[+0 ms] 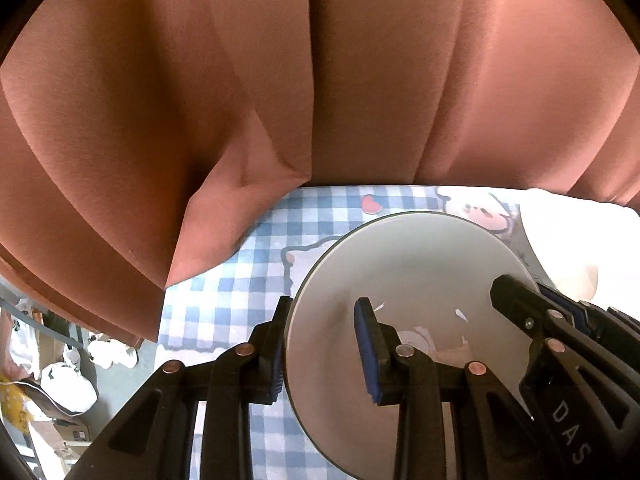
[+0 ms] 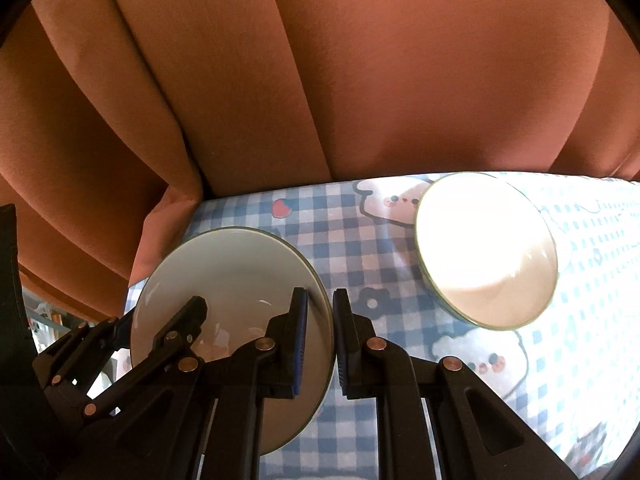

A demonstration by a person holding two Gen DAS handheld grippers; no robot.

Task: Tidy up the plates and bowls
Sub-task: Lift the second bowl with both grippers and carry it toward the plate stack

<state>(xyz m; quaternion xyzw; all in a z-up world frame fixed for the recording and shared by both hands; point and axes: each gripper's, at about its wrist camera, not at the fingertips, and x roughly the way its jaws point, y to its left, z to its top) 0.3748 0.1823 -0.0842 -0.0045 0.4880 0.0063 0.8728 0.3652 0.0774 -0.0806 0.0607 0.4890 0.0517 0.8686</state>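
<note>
A white plate [image 1: 400,272] with a dark rim lies on the blue checked tablecloth [image 1: 248,264]. My left gripper [image 1: 324,344] straddles the plate's left rim with a wide gap, open. My right gripper [image 2: 320,344] straddles the plate's [image 2: 236,268] right rim; its fingers stand close to the rim, with a narrow gap showing. Its finger also shows on the plate in the left wrist view [image 1: 516,300]. A white bowl [image 2: 488,252] sits brightly lit to the right on the cloth.
A rust-brown curtain [image 2: 320,80] hangs right behind the table and drapes over its back left corner [image 1: 200,240]. Clutter and bags lie on the floor [image 1: 72,380] beyond the table's left edge.
</note>
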